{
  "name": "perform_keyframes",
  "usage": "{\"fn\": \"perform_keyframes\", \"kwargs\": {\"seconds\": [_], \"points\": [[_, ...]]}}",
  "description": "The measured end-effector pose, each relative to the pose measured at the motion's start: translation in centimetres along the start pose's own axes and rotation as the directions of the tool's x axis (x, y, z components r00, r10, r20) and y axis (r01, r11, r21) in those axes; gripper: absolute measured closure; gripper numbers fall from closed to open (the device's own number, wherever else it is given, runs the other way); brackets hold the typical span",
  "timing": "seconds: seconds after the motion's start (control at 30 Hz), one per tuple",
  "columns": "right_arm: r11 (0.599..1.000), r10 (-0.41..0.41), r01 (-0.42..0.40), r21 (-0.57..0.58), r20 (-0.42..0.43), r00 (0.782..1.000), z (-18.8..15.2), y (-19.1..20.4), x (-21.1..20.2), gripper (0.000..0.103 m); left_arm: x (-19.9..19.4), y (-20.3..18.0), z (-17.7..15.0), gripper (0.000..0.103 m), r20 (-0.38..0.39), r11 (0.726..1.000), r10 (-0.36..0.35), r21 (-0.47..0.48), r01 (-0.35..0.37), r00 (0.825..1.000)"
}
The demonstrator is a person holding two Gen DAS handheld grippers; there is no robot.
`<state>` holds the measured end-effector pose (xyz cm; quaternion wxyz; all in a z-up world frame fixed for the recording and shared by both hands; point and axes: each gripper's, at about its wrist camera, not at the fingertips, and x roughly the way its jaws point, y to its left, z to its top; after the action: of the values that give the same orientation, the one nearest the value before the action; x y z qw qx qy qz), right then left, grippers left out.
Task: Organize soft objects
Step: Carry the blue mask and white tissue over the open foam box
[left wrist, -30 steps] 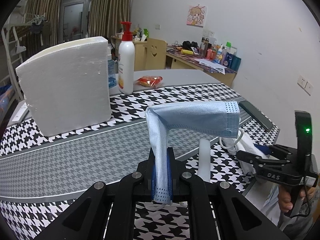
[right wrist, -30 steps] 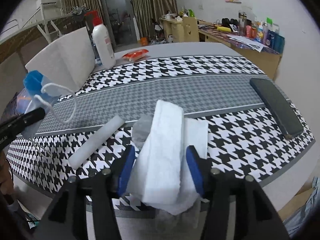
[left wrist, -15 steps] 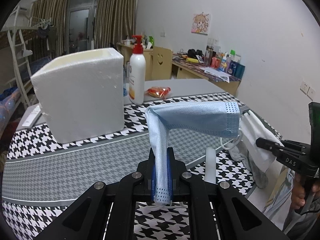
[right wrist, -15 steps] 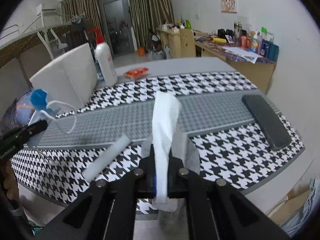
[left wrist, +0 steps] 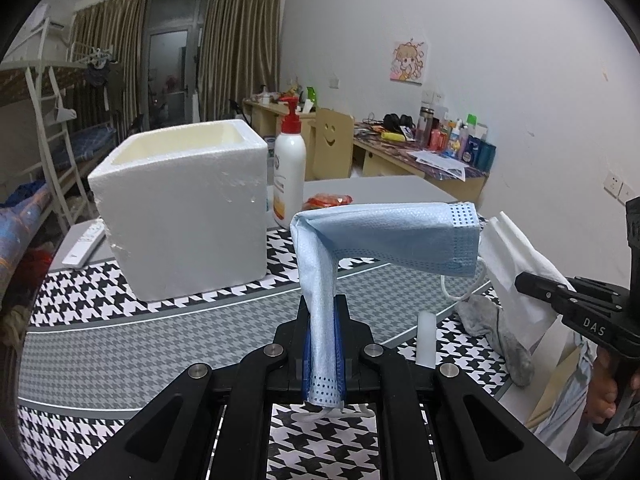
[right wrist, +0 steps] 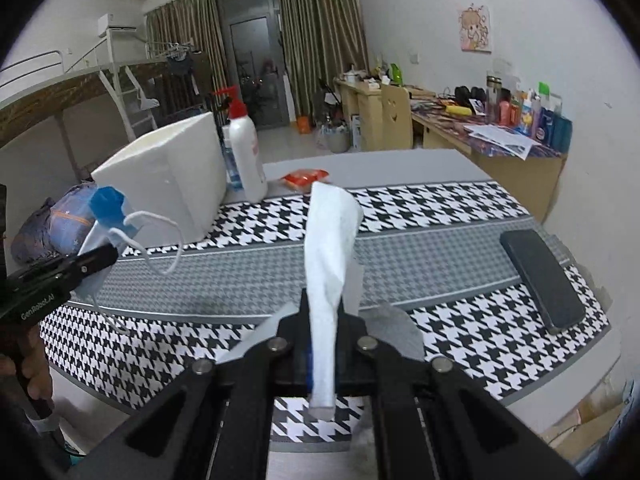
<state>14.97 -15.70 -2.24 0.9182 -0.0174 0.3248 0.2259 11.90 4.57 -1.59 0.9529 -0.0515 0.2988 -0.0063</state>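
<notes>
Since a second ago our right gripper (right wrist: 322,344) has clenched its jaws on the white tissue (right wrist: 330,248) and lifted it off the surface (right wrist: 420,248). Our left gripper (left wrist: 322,344) keeps the blue mask (left wrist: 384,240) pinched aloft. Both remain outside the foam box (left wrist: 188,208); a grey cloth (left wrist: 496,328) and white roll (left wrist: 425,340) are left, we judge.

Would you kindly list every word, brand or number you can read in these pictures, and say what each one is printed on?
"DAS": on the right gripper, seen from the left wrist.
"GenRobot.AI": on the left gripper, seen from the right wrist.
Pump bottle: label print too blurred to read.
Remote: markings too small to read.
Desk bottles: labels too small to read.
Poster: a cartoon figure, no legible text.
</notes>
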Motion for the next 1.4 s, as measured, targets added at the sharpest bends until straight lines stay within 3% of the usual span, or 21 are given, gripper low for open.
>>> {"fn": "perform_keyframes", "kwargs": {"seconds": [0.63,1.4], "points": [[0.993,0.101,-0.097,-0.063,0.062,0.993,2.3,2.9,0.0,0.095,-1.8,1.6,1.7,0.093,0.059,0.998,0.057,-0.012,-0.057,0.997],[0.982,0.165,-0.151,-0.117,0.117,0.979,5.1,5.9,0.0,0.095,-3.0,2.4,5.1,0.093,0.124,0.996,0.093,-0.002,-0.094,0.988]]}}
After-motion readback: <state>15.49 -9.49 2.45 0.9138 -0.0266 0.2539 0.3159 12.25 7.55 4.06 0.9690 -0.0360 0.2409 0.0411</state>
